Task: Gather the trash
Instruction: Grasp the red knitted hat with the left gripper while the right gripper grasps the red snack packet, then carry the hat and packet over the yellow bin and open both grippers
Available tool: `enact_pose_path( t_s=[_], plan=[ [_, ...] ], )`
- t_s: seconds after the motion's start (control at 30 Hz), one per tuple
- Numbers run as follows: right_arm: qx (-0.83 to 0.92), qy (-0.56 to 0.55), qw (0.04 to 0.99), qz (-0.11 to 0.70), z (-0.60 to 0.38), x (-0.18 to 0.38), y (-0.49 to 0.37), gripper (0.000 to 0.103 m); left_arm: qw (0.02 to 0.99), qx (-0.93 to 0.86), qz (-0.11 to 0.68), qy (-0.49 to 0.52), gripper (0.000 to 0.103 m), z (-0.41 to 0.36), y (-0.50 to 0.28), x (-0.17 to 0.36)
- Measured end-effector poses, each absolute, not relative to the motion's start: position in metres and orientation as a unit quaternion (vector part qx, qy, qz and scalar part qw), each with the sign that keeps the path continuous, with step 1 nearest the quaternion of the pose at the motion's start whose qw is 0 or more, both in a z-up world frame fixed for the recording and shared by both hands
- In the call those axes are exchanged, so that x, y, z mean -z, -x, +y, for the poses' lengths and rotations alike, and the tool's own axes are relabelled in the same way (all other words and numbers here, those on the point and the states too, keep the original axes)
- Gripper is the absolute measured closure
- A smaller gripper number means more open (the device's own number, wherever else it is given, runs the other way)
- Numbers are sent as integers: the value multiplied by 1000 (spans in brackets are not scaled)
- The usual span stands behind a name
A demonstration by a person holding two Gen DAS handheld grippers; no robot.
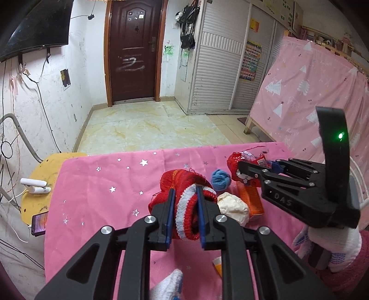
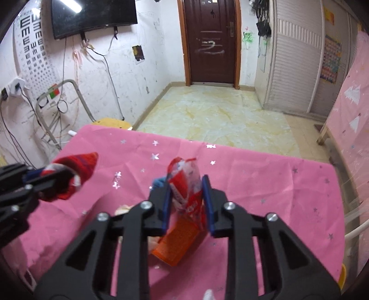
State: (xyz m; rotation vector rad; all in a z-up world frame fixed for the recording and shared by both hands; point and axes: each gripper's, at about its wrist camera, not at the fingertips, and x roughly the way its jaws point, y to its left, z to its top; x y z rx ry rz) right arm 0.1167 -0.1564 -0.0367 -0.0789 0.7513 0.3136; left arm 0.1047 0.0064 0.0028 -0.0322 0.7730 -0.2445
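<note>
Left hand-held gripper [image 1: 185, 203] pinching red sock [image 1: 184, 198], right hand-held gripper [image 2: 186, 200] — red wrapper [image 2: 185, 184]

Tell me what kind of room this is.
Probably a lived-in home bedroom: a wall-mounted TV, a louvered wardrobe, a bed frame draped in pink sheets, and scribbled walls beside the brown door.

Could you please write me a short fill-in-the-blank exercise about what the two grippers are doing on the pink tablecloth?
1. The left gripper is shut on a red knitted ____ with white stripes.
2. The right gripper grips a red and white snack ____.
3. Between the two gripped things lies a small ball of ____ yarn.
4. The pink tablecloth is dotted with silver ____.

Missing words: sock; wrapper; blue; stars
</note>
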Motion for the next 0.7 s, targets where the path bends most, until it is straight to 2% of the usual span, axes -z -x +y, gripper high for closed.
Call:
enact_pose_path(
  t_s=[0.7],
  plan=[
    [-144, -11, 944, 297, -217, -7, -63, 81, 932, 134, 336, -18, 94, -45, -74, -44]
  ],
)
